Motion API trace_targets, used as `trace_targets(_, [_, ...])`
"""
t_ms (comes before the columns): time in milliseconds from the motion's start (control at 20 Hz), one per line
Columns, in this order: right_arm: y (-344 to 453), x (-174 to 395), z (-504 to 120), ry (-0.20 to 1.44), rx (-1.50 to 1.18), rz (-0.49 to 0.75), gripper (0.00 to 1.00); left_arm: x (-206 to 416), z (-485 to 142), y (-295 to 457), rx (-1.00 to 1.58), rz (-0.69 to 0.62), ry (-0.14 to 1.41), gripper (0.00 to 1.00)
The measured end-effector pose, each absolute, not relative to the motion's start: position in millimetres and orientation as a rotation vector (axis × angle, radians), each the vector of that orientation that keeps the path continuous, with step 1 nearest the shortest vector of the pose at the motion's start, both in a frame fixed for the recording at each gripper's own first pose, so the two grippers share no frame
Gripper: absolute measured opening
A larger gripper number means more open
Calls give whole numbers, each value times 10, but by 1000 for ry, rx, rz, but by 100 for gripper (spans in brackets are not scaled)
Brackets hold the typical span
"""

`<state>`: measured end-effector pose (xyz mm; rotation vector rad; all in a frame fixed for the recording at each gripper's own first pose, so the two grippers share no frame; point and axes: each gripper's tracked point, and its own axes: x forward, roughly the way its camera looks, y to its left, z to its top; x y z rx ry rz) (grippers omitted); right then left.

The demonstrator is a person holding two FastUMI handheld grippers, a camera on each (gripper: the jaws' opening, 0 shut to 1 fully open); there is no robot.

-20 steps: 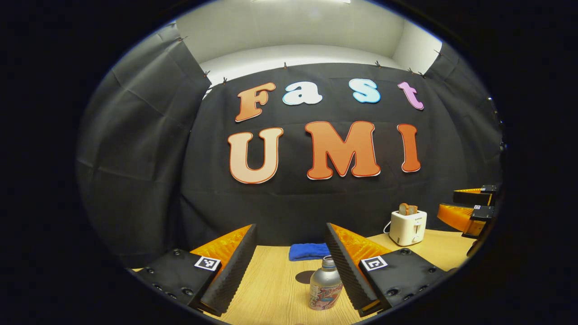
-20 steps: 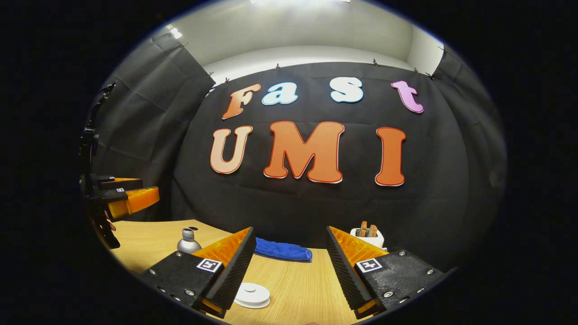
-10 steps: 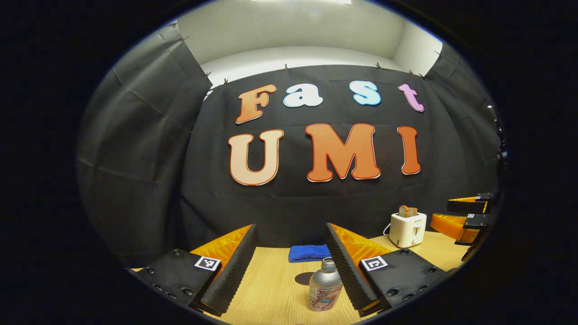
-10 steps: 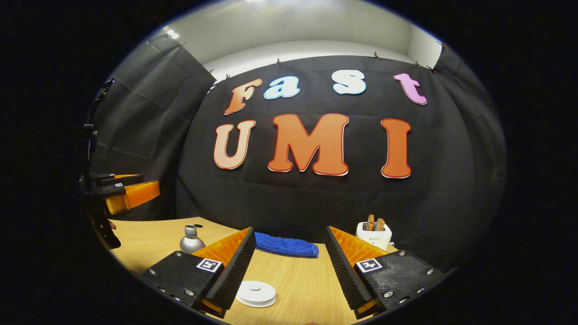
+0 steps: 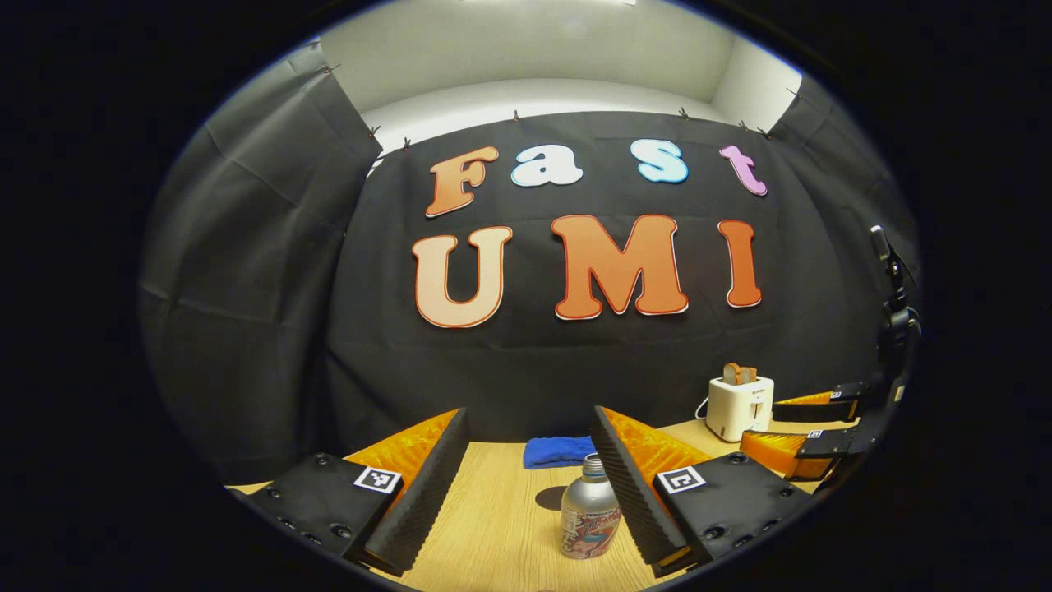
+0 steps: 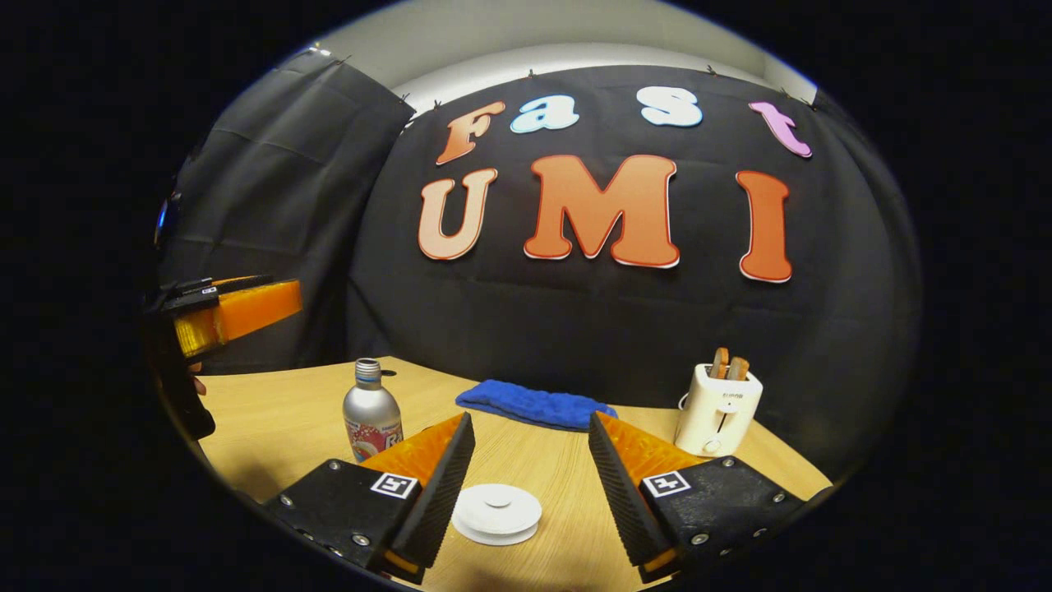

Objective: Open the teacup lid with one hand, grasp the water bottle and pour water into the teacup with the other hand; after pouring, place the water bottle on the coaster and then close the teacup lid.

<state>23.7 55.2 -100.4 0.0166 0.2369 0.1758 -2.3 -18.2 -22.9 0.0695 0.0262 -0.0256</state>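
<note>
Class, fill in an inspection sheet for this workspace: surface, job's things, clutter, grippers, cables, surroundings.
Surface: wooden table, light grain.
Job's things: water bottle upright, uncapped, between the open fingers of the left gripper; white lid low on the table ahead of the right gripper. Cup body and coaster: cannot tell.
Clutter: blue cloth at the back; white toaster with bread slices.
Grippers: both open, holding nothing.
Cables: a white cord beside the toaster.
Surroundings: black cloth wall.

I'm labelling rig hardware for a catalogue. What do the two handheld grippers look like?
Each gripper, left and right, has two long wedge-shaped fingers with ribbed inner pads, mounted on black bolted blocks. Each block carries a small square black-and-white marker. No cables are visible on them.
</note>
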Motion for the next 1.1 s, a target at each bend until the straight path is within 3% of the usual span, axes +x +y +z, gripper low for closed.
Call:
trace_targets(100, [585,261,-1158,282,18,185,79,-48,-271,-178,74,-25,29,100])
trace_targets(250, [691,256,-1359,345,21,221,62,-93,-328,-144,73,-18,39,100])
trace_targets(500, [803,314,-1669,420,-12,243,59,-91,-431,-134,72,-13,67,95])
trace_targets(1000, [952,345,-2055,540,11,280,59,-81,-617,-116,68,-10,109,98])
trace_targets(1100, [967,348,-2057,551,35,282,46,-66,-679,-135,64,-17,122,98])
